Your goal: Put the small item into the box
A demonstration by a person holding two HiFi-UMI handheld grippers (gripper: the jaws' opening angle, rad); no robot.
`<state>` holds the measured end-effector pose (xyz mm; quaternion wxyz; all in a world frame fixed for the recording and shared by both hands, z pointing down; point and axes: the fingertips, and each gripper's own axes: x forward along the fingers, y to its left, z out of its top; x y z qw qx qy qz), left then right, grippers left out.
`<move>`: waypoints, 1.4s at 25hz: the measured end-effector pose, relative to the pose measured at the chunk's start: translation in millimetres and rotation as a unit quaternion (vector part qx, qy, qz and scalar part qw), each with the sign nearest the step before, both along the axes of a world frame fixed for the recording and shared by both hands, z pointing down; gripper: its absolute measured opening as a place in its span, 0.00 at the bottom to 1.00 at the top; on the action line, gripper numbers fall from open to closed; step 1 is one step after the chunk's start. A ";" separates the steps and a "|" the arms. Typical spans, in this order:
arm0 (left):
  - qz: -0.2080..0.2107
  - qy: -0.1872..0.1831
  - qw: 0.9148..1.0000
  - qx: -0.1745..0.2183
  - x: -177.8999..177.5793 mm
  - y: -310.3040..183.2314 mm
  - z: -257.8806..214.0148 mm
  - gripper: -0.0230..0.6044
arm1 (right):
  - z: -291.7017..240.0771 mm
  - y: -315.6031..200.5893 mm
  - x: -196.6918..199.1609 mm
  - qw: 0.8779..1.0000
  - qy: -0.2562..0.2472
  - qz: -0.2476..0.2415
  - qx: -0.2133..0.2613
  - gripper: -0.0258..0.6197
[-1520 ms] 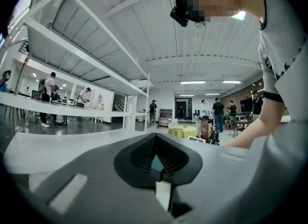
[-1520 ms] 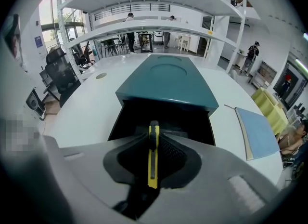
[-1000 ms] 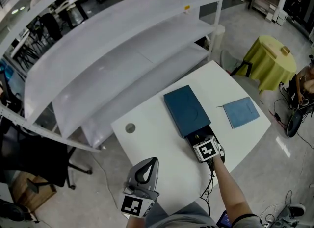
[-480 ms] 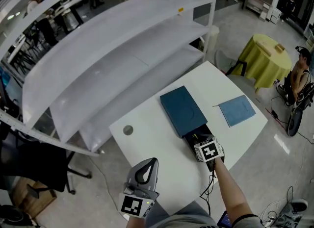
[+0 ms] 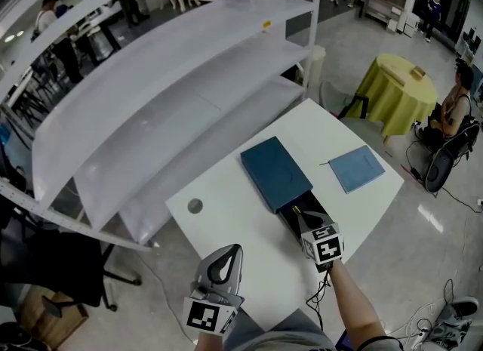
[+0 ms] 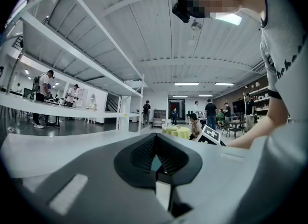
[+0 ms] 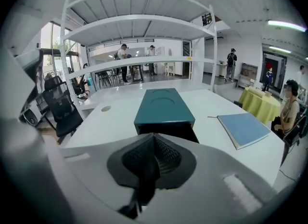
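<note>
Right gripper view: right hand-held gripper (image 7: 154, 143) pinches a thin dark strip (image 7: 144, 184); left hand-held gripper (image 6: 155, 143) closed, empty. Flat disc (image 7: 105, 108) seems light, rigid: grip its rim.

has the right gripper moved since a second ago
Yes. The right gripper has drawn back from the blue box, toward the near edge of the table.

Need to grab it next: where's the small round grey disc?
The grey disc lies near the white table's left corner in the head view, left of the dark teal box.
</note>
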<state>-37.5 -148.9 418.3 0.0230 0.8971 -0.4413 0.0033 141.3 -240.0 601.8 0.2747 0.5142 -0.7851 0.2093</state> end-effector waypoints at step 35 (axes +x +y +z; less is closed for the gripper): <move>0.099 0.000 0.995 0.027 13.4 24.2 -21.7 0.06 | -143.0 117.3 -11.9 0.965 -0.056 0.095 0.238 0.04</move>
